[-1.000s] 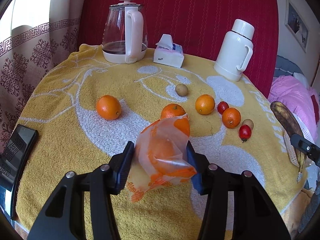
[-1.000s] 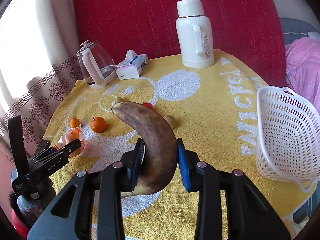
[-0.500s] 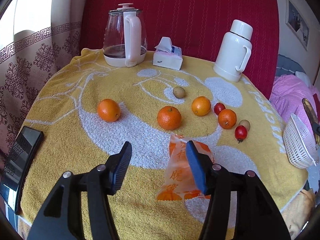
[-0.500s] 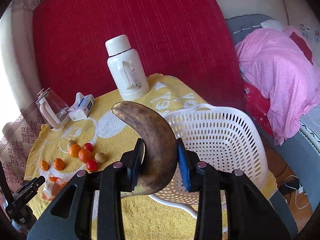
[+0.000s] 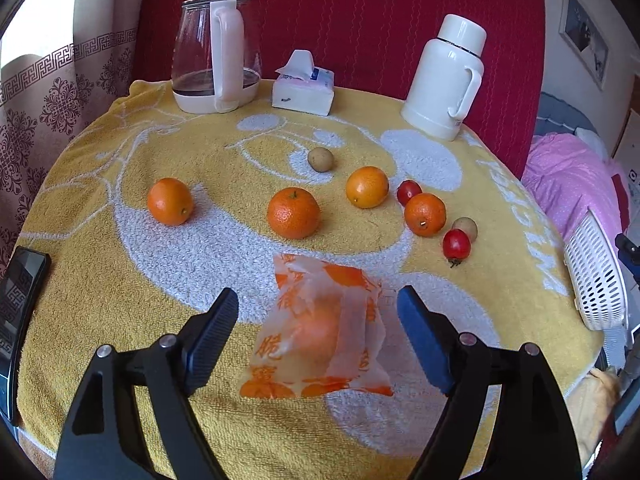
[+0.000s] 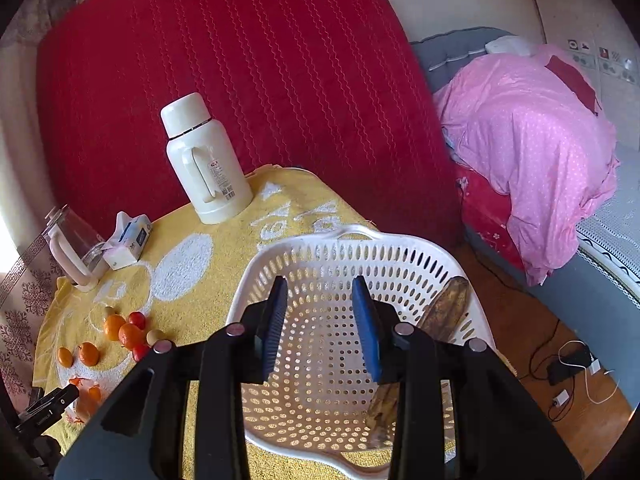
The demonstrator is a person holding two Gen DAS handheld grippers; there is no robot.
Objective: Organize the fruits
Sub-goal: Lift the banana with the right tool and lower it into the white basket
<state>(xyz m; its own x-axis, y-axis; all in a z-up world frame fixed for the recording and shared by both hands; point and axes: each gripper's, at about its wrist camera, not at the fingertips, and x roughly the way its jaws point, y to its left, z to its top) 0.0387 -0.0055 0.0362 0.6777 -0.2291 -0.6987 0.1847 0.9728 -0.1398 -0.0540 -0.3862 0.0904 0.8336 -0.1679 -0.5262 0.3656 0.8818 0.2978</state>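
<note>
Right wrist: empty gripper [image 6: 320,322] above basket [image 6: 280,254].

Left wrist view looks down close over the towel-covered table [image 5: 120,320]; right views the basket [image 6: 304,252]; both share the flask [image 5: 444,76].

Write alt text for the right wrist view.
The right gripper hovers empty over a white basket holding a browned banana against its right wall. Behind, a yellow towel carries a white thermos and scattered fruit.
</note>
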